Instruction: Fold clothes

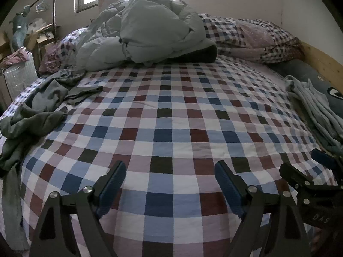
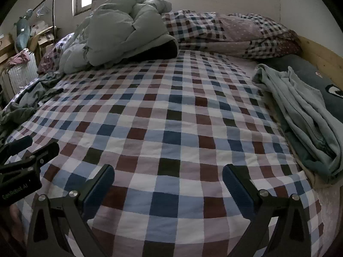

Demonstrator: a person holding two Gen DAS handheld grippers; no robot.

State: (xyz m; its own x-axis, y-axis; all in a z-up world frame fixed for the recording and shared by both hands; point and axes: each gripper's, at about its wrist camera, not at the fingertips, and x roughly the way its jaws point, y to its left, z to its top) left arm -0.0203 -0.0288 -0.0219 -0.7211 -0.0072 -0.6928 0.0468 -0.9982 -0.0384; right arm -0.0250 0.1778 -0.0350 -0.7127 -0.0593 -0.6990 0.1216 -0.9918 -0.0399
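A crumpled dark grey-green garment lies on the left edge of the checked bed; it also shows in the right wrist view. A pale blue-green garment lies folded on the right side of the bed, seen too in the left wrist view. My left gripper is open and empty above the near part of the bed. My right gripper is open and empty beside it, and shows at the right edge of the left wrist view. The left gripper shows at the left of the right wrist view.
A bundled pale duvet and checked pillows lie at the head of the bed. A wooden bed rail runs along the right. A white hamper, boxes and a clothes rack stand left of the bed.
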